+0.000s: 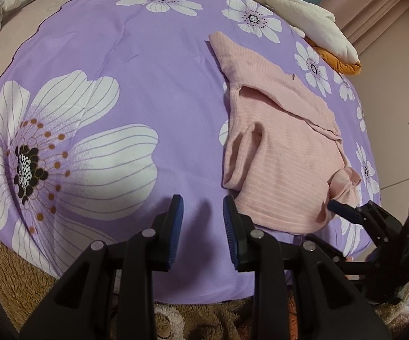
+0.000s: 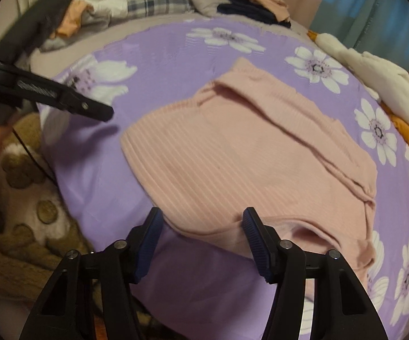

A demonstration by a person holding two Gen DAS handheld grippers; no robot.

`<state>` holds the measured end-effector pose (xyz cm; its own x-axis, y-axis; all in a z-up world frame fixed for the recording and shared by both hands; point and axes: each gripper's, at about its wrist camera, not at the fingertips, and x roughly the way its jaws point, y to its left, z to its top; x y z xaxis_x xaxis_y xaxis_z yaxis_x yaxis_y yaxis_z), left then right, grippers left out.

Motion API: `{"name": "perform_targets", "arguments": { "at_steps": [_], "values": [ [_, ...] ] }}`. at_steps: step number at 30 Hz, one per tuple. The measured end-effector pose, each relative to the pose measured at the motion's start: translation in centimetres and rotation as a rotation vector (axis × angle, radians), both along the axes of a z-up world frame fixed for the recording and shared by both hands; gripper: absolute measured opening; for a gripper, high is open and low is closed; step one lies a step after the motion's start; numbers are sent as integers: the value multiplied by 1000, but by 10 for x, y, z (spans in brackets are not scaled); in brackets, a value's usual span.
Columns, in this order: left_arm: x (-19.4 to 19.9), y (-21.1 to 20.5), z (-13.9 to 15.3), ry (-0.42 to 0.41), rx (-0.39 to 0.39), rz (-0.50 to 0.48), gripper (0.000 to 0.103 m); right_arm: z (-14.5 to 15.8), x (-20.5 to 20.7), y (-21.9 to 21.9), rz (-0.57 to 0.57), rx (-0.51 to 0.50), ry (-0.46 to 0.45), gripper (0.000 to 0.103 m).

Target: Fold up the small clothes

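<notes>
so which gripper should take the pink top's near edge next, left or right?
Right. The right gripper has open jaws straddling the pink top hem; the left gripper sits over bare purple sheet.

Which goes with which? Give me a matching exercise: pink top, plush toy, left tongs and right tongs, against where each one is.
Column one:
1 pink top
2 plush toy
3 left tongs
4 right tongs

Column two:
A open, over bare purple sheet
B open, over the top's near edge
C at the sheet's right edge
D lying partly folded on the sheet

Pairs: 1-D, 2-C, 3-A, 4-B.
</notes>
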<state>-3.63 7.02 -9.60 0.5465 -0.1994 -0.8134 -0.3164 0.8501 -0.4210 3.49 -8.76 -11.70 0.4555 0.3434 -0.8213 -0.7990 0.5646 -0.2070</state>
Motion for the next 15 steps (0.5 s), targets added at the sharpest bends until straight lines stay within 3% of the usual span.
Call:
{"name": "perform_targets", "arguments": {
  "at_steps": [7, 9, 11, 12, 13, 15],
  "values": [
    [1, 3, -2, 3, -12, 10, 28, -14, -16, 5, 60, -105, -73, 57],
    [1, 5, -3, 4, -17, 12, 28, -17, -15, 6, 56, -120, -85, 44],
    [1, 6, -2, 4, -21, 13, 28, -17, -7, 8, 51, -108, -65, 20],
    [2, 8, -1, 3, -24, 15, 28, -14, -4, 7, 46, -84, -43, 12],
    [2, 9, 0, 2, -24, 15, 28, -9, 0, 7, 42, -58, -22, 7],
    [4, 11, 2, 0, -18, 14, 28, 4, 9, 4, 28, 10, 12, 7]
  ]
}}
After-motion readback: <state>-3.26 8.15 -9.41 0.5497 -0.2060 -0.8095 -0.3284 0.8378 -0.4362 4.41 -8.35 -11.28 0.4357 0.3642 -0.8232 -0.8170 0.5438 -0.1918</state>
